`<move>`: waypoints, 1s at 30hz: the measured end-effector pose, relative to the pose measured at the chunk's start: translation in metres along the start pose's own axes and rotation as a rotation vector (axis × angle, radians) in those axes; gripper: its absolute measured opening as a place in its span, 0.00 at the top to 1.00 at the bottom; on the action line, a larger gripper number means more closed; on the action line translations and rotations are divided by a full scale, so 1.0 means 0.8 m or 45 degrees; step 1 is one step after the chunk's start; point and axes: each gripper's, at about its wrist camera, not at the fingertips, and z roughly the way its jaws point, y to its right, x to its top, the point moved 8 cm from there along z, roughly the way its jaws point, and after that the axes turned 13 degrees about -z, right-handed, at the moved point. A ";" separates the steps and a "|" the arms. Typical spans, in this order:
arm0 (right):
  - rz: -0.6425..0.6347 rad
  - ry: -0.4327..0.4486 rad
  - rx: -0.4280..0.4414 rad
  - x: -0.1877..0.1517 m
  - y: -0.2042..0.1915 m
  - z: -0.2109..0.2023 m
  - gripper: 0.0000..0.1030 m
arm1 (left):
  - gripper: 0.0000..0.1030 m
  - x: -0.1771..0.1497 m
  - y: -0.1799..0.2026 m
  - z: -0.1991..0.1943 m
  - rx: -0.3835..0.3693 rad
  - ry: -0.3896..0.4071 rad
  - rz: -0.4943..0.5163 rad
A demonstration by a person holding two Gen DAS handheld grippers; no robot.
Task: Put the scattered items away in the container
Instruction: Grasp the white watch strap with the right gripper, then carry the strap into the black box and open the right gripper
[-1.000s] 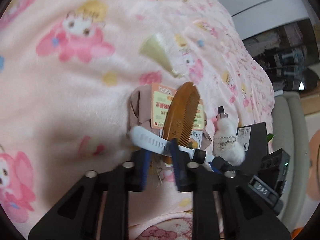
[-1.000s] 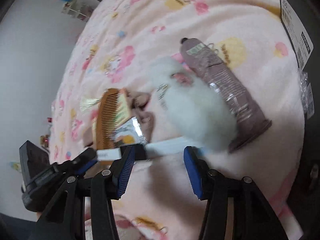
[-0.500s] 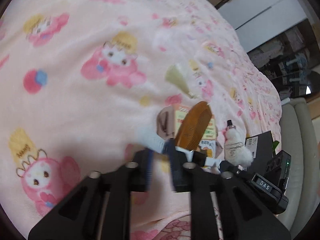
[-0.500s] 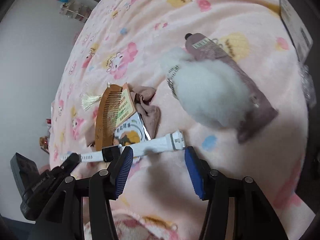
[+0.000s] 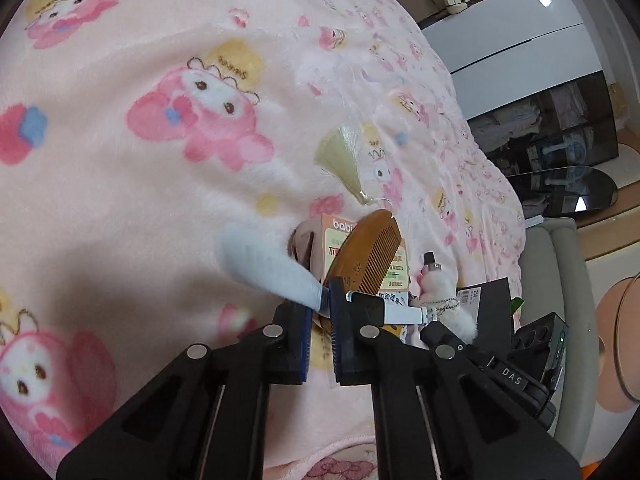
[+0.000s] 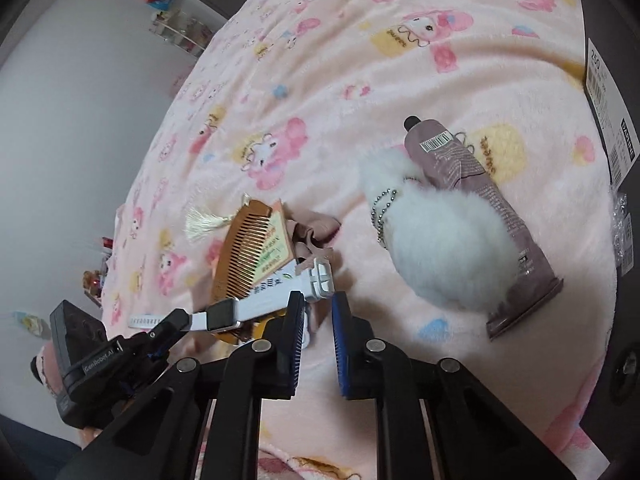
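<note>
On the pink cartoon blanket everything's bunched in one little pile. From the left wrist camera, the left gripper is clamped on the white watch, with one strap end sticking out blurry to the left and the black face sitting just right of the blue pads. Behind it you get the wooden comb lying on an orange-and-green card, plus its cream tassel further back.

The right wrist camera fills in what that one mostly hides: a fluffy white pompom with a bead chain, resting against a mauve tube, barcode up. Only slivers of those show from the left side. It also shows the watch buckle end just beside the right gripper, whose jaws stand a little apart with nothing between them. A crumpled beige cloth sits next to the comb. The black box with a price label runs along the right edge, well apart from the watch.
</note>
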 end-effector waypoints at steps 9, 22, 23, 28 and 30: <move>0.121 -0.064 0.051 0.005 0.015 0.025 0.57 | 0.59 0.013 -0.044 -0.007 0.012 0.024 -0.166; -0.144 0.001 0.038 -0.016 -0.043 -0.052 0.91 | 0.95 -0.043 0.043 -0.061 0.003 0.077 0.133; -0.156 0.008 0.040 -0.022 -0.045 -0.064 0.91 | 0.95 -0.051 0.054 -0.066 0.008 0.083 0.162; -0.165 0.110 0.036 -0.038 -0.043 -0.137 0.91 | 0.95 -0.112 0.130 -0.088 -0.032 0.066 0.357; -0.154 0.158 0.032 -0.042 -0.034 -0.169 0.91 | 0.95 -0.136 0.161 -0.085 -0.060 0.040 0.404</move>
